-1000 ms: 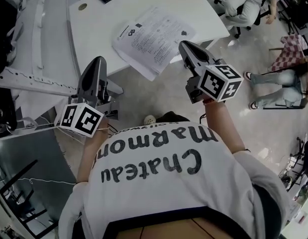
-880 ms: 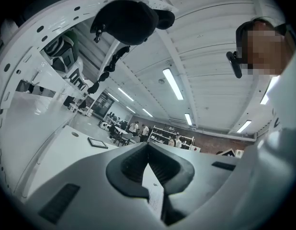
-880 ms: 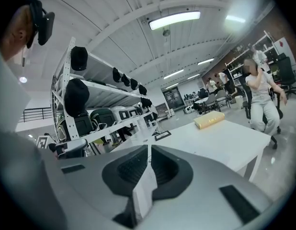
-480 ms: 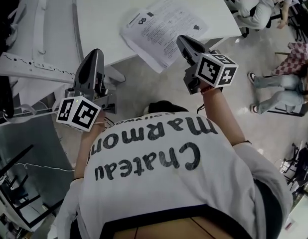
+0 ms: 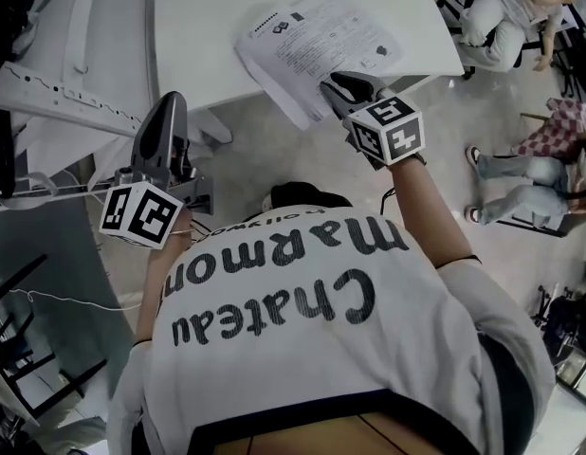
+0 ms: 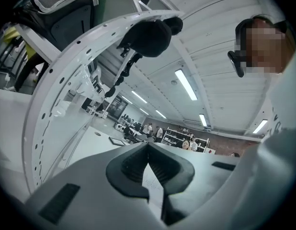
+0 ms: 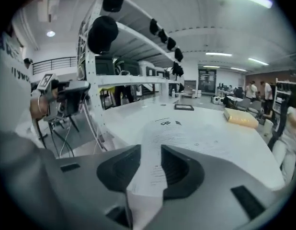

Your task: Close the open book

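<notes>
Reading outward from the right gripper, its jaws are found slightly spread, having just been opening. The near corner of the open book is seen between them, and the pads are not seen to press on the paper. The left gripper is held off the near left edge of the table, with its jaws pressed together and nothing between them.

The book is a thin booklet of printed sheets. It is laid flat on the table, with its near corner overhanging the table's near edge.

The book is judged light, limp and easily creased or torn. A single leaf is expected to bend rather than carry the rest with it. Hold is best taken at the overhanging corner, where one jaw can be passed beneath the paper without scraping the table. Light pressure is advised. Sliding on the smooth tabletop is to be expected.

The print on the pages is too small to be read. "Chateau Marmon" can be read on the person's shirt. Only black-and-white square patterns are carried on the marker cubes.
</notes>
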A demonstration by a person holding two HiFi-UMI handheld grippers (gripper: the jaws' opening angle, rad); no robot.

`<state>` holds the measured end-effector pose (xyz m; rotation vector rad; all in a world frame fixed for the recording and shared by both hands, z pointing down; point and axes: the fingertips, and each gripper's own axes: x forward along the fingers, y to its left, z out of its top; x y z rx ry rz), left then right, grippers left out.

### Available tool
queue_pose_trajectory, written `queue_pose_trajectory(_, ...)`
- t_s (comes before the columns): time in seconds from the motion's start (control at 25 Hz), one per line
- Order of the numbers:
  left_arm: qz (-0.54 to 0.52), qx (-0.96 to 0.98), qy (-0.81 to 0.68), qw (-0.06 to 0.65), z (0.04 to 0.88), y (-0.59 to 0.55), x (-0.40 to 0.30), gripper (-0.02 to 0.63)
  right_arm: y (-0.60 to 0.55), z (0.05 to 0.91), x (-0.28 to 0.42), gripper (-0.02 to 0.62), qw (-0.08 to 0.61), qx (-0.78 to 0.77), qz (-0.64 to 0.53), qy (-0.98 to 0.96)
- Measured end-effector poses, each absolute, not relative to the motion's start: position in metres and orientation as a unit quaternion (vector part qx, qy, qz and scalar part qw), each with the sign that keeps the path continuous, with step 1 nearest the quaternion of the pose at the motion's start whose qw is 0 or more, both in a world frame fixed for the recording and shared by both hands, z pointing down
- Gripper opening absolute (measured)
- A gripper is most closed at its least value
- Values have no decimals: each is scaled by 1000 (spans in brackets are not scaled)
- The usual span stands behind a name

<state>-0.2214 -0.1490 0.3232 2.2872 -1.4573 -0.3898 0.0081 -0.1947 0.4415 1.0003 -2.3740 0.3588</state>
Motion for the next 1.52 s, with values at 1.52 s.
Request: queue_pose_trajectory(1.52,-147,783,-563,222,347,-121,-256,23,-169,570,4,305,568,167,-347,-728)
